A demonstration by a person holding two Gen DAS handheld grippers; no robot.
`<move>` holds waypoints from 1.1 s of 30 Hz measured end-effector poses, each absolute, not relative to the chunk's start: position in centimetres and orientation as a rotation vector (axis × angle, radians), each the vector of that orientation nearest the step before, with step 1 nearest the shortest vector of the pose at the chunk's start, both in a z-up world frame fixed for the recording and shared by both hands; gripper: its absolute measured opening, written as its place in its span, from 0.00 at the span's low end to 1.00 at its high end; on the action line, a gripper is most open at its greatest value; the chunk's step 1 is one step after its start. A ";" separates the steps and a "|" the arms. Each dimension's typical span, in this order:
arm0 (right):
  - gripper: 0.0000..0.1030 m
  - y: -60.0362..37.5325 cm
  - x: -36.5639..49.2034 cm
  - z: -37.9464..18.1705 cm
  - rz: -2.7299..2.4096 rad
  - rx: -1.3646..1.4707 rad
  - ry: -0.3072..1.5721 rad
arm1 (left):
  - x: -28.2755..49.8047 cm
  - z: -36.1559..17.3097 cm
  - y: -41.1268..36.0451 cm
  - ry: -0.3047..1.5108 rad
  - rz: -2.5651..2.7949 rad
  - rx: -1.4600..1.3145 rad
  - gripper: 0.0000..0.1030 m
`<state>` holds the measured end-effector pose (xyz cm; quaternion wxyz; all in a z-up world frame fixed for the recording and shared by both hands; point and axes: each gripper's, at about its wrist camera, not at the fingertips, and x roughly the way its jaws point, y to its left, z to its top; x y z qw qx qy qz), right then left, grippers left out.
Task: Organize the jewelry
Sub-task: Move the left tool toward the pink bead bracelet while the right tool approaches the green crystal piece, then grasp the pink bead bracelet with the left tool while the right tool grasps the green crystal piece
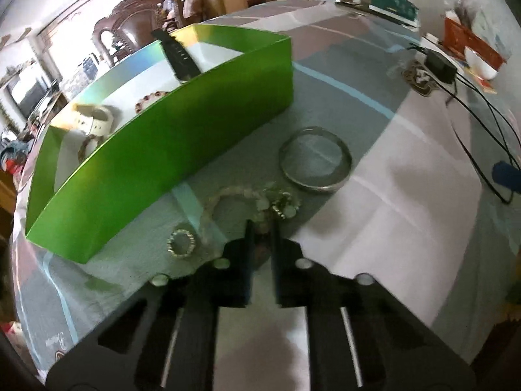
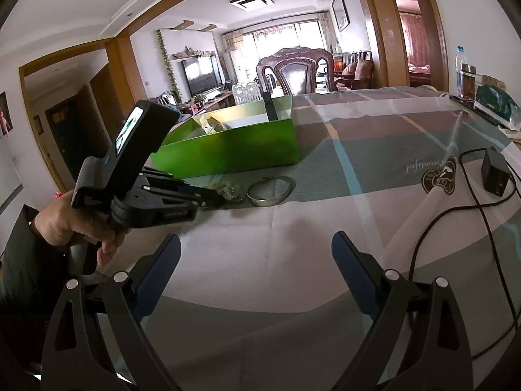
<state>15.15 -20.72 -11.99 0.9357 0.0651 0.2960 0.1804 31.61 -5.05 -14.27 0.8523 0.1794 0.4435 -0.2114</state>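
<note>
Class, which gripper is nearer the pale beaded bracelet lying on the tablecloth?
Left. The left gripper reaches the pale beaded bracelet; the right gripper hangs well back, jaws wide apart.

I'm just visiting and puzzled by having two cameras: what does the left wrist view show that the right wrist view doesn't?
Only the left wrist view shows the small sparkly ring on the cloth, and a white strap watch and a beaded bracelet inside the green cardboard box.

Only the right wrist view shows the open right gripper and the person's hand holding the left gripper from the side.

Both show the box, the silver metal bangle and the pale beaded bracelet, on which the left gripper's fingers look nearly closed.
</note>
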 end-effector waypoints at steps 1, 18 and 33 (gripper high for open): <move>0.89 -20.7 15.1 -12.0 0.369 0.132 0.604 | 31.7 -14.3 -4.8 0.929 -0.440 0.363 0.08; 0.86 -14.6 21.8 -9.6 0.515 -0.221 0.659 | 18.7 -5.3 6.7 0.563 -0.374 -0.183 0.08; 0.48 -9.3 30.9 -14.2 0.619 -0.258 0.889 | 14.3 -8.1 10.9 0.615 -0.263 -0.228 0.08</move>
